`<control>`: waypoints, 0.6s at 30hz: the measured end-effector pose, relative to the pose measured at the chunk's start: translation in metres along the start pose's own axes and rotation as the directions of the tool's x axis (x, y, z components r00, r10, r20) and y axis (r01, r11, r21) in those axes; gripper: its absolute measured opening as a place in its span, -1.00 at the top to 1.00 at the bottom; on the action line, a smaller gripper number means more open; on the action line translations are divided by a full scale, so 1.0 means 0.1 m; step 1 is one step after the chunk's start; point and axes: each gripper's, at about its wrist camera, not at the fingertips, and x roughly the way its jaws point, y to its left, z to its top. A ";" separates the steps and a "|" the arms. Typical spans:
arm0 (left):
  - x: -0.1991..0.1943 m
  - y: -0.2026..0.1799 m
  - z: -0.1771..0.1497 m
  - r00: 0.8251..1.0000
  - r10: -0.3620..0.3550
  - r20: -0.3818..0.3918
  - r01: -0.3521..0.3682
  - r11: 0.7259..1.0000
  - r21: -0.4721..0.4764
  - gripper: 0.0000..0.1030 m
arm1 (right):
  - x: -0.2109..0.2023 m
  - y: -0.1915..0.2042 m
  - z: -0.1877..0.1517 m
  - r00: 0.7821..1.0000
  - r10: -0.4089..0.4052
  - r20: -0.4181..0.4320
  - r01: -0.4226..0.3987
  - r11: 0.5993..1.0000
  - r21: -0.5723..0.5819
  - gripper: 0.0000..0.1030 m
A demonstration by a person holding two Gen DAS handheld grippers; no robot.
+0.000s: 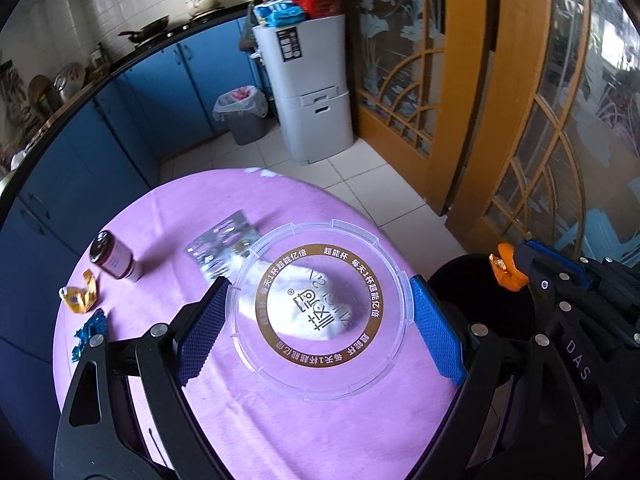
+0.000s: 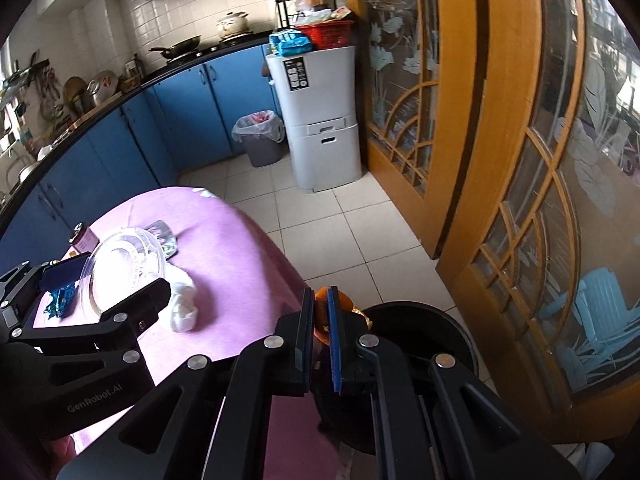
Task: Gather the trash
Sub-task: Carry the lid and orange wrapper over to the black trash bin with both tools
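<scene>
left gripper [image 1: 320, 316]: jaws standing wide apart and clamping a clear plastic lid [image 1: 320, 312] edge to edge; both blue pads are touching its rim. The lid is hanging flat above the worktop [image 1: 280, 420], probably so it can travel sideways to the bin without snagging.
right gripper [image 2: 320, 340]: jaws sitting almost together, pinching an orange wrapper [image 2: 322, 310] between the pads. In the left wrist view the wrapper is sticking out past the fingertips, hanging over the bin's rim.
black bin [image 2: 420, 328]: standing on the floor just beside the worktop edge, mouth open, directly under the right jaws. Looks like the drop point, so the next move is probably to release the wrapper, then bring the lid across.
white tissue [image 2: 182, 300]: lying crumpled on the pink cloth, showing through the lid from the left wrist view.
blue foil [image 1: 90, 332]: lying near the worktop's left edge, untouched.
yellow wrapper [image 1: 78, 296]: sitting just beyond the blue foil, untouched.
small bottle [image 1: 114, 260]: lying on its side behind the yellow wrapper; can't tell whether it's trash.
silver foil pack [image 1: 222, 246]: lying flat just beyond the lid.
lined bin [image 1: 242, 114]: standing far off by the blue cabinets, not in use here.
</scene>
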 end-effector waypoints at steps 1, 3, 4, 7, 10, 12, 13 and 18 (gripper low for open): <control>0.01 -0.05 0.01 1.000 -0.003 0.000 0.003 1.000 0.008 -0.69 | 0.00 -0.04 0.00 1.000 -0.002 0.001 0.002 1.000 0.005 0.86; 0.02 -0.11 0.03 1.000 -0.006 0.000 0.006 1.000 0.018 -0.69 | 0.00 -0.12 0.00 1.000 -0.005 0.001 0.005 1.000 0.017 0.86; 0.02 -0.16 0.04 1.000 -0.007 0.000 0.007 1.000 0.025 -0.69 | 0.00 -0.15 0.00 1.000 -0.006 0.002 0.006 1.000 0.022 0.86; 0.03 -0.26 0.07 1.000 -0.013 -0.001 0.013 0.999 0.037 -0.69 | -0.01 -0.26 -0.02 1.000 -0.013 0.004 0.013 0.999 0.040 0.86; 0.05 -0.38 0.10 1.000 -0.019 -0.003 0.020 0.998 0.055 -0.69 | -0.01 -0.38 -0.03 1.000 -0.021 0.006 0.021 0.998 0.059 0.86; 0.05 -0.45 0.11 1.000 -0.025 -0.003 0.025 0.998 0.065 -0.69 | -0.02 -0.45 -0.04 1.000 -0.026 0.006 0.026 0.997 0.071 0.86; 0.06 -0.50 0.12 1.000 -0.028 -0.002 0.028 0.997 0.072 -0.69 | -0.02 -0.49 -0.05 1.000 -0.029 0.006 0.029 0.997 0.076 0.86; 0.08 -0.66 0.15 0.999 -0.040 -0.002 0.040 0.994 0.100 -0.69 | -0.01 -0.64 -0.09 0.999 -0.039 0.001 0.038 0.994 0.101 0.86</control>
